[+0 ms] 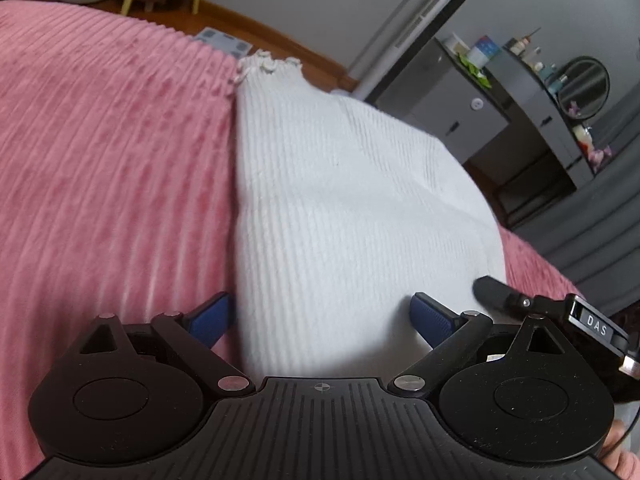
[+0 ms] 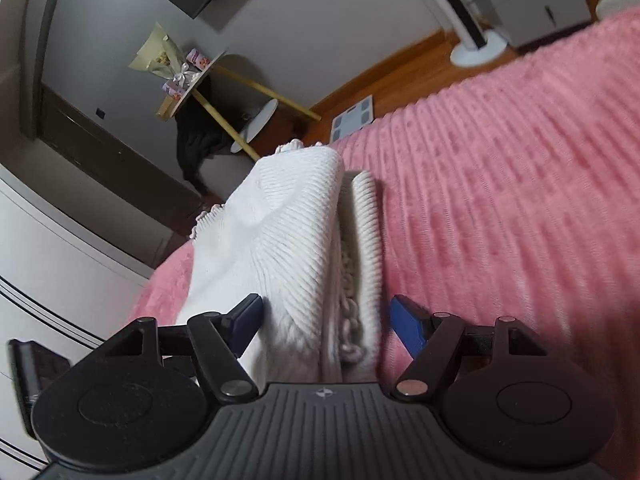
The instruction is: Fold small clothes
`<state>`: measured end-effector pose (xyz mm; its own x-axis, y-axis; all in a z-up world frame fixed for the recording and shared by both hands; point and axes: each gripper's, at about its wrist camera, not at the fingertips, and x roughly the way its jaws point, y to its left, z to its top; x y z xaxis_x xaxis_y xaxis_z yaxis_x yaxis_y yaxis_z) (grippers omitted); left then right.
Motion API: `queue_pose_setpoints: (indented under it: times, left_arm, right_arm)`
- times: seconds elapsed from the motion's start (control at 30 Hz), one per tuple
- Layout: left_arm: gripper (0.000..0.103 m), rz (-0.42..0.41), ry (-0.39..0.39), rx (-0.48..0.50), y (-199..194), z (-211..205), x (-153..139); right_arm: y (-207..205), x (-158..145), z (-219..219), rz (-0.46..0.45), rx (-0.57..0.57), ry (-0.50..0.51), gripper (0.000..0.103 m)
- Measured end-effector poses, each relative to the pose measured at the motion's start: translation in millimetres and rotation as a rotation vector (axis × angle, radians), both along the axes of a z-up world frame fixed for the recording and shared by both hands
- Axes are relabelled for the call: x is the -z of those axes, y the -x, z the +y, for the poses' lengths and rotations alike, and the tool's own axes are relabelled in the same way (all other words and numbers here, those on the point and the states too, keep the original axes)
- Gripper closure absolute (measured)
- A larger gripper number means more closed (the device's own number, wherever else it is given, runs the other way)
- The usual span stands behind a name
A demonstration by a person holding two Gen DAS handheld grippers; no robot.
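A white ribbed knit garment (image 1: 340, 208) lies folded on the pink bedspread (image 1: 108, 160). My left gripper (image 1: 322, 314) is open, its blue pads (image 1: 210, 316) on either side of the garment's near edge. In the right wrist view the garment (image 2: 288, 232) shows stacked folded layers with a crocheted trim. My right gripper (image 2: 328, 320) is open, its pads (image 2: 408, 324) straddling the garment's near end. The other gripper's black tip (image 1: 496, 292) shows at the right of the left wrist view, beside the garment.
The pink bedspread (image 2: 500, 200) fills the right of the right wrist view. Beyond the bed are a wooden floor (image 2: 400, 68), a bathroom scale (image 2: 354, 118), a small round table (image 2: 196, 80), a fan base (image 2: 478, 50) and grey cabinets (image 1: 460, 112).
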<state>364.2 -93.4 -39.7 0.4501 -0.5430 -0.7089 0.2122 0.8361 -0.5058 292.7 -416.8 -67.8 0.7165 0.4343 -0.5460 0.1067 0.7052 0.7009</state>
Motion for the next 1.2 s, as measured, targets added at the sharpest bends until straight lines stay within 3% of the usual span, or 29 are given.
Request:
queue_pose_setpoints:
  times: [0.07, 0.2, 0.33, 0.43, 0.53, 0.63, 0.7, 0.77, 0.87, 0.97, 1.07, 1.2]
  left_arm:
    - [0.022, -0.005, -0.009, -0.002, -4.8, -5.2, 1.6]
    - [0.062, -0.001, 0.041, -0.03, -7.0, 3.9, -4.5]
    - [0.064, -0.079, 0.023, -0.026, 8.4, 13.3, -32.1]
    - [0.064, -0.138, 0.003, -0.032, 26.5, 30.6, -54.2]
    - [0.062, -0.163, -0.065, -0.08, 47.3, 57.5, -61.1]
    - [0.048, -0.133, -0.236, -0.126, 60.8, 77.7, -50.4]
    - [0.042, -0.138, -0.328, -0.162, 71.3, 91.3, -46.8]
    - [0.025, -0.186, -0.337, -0.196, 80.9, 104.4, -52.6]
    - [0.009, -0.265, -0.341, -0.284, 77.0, 102.9, -60.2]
    - [0.008, -0.239, -0.325, -0.363, 56.8, 86.2, -54.2]
    - [0.007, -0.236, -0.346, -0.436, 39.3, 75.6, -43.6]
    - [0.007, -0.235, -0.452, -0.419, 19.7, 53.6, -16.3]
  right_arm:
    - [-6.6, 2.5, 2.4, 0.001, -0.009, -0.026, 0.034]
    - [-14.7, 4.3, 9.6, 0.003, -0.015, -0.02, 0.054]
    - [-6.4, -17.7, 27.2, -0.053, -0.035, 0.076, 0.061]
    - [-2.8, -33.8, 48.2, -0.093, -0.089, 0.079, 0.062]
    - [1.5, -45.5, 73.5, -0.134, -0.161, 0.1, 0.062]
    - [-0.5, -42.0, 97.0, -0.116, -0.232, 0.109, 0.055]
    - [-0.9, -40.8, 109.0, -0.067, -0.241, 0.18, 0.05]
    - [8.5, -50.8, 116.3, -0.088, -0.205, 0.307, 0.041]
    - [21.5, -72.7, 126.8, -0.184, -0.144, 0.448, 0.043]
    - [12.3, -85.7, 151.3, -0.226, -0.132, 0.549, 0.057]
    - [-8.8, -89.2, 174.9, -0.225, -0.099, 0.569, 0.06]
    - [-42.9, -81.8, 193.8, -0.232, -0.018, 0.557, 0.06]
